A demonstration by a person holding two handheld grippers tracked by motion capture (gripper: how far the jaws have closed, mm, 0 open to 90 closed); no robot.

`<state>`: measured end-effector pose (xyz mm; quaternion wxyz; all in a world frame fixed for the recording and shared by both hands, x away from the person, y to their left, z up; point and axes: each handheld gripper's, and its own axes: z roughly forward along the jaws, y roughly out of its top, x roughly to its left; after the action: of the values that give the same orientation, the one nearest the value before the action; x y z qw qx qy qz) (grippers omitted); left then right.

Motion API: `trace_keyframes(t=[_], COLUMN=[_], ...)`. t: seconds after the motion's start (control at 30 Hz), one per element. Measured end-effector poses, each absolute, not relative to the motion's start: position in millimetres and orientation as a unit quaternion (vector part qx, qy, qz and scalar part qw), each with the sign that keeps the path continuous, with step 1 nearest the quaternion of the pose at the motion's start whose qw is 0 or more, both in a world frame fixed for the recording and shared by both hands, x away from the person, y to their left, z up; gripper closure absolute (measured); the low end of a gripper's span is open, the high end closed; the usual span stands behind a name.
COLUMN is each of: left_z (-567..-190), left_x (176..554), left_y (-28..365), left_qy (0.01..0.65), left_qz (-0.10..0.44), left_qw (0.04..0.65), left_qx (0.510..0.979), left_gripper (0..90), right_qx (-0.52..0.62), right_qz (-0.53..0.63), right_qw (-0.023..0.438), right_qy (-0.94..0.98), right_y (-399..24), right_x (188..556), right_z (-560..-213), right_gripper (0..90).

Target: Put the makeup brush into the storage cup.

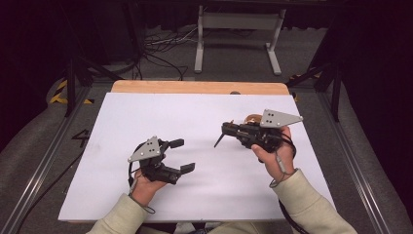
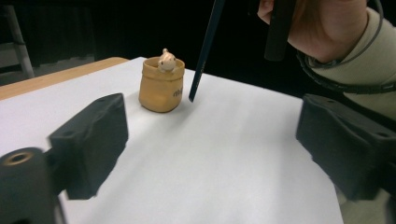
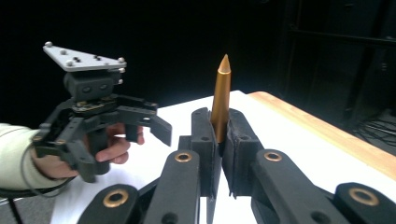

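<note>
The white table has broad bare surface between the two hands, with its wooden far edge exposed; in the high view the tan pot near the right edge is mostly hidden behind the right gripper. The left gripper, held low near the front edge, has its jaws spread wide with nothing between them. The right gripper, raised above the surface and pointing left, pinches a gold-tipped pen, whose dark end hangs just beside the pot.

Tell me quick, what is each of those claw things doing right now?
Left gripper: jaws open, holding nothing.
Right gripper: jaws closed on a pen, gold at one end and dark at the other.
</note>
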<state>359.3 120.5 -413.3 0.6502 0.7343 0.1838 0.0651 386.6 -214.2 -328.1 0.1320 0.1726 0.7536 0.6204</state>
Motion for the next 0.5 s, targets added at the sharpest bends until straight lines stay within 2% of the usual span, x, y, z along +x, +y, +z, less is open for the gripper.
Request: trace_keyframes(t=[0.1, 0.5], left_z=[-414, -416], left_x=[361, 361], left_y=[122, 132], left_qy=[0.193, 0.211], left_qz=[0.067, 0.076], left_qw=[0.649, 0.642], left_qx=[0.733, 0.733], left_gripper=[3.6, 1.6], right_qx=[0.183, 0.217], right_qz=[0.618, 0.61], right_qw=[0.141, 0.175], right_qy=[0.751, 0.742], right_y=[-220, -244], right_x=[391, 408], right_z=[-324, -313], right_gripper=[83.5, 83.5])
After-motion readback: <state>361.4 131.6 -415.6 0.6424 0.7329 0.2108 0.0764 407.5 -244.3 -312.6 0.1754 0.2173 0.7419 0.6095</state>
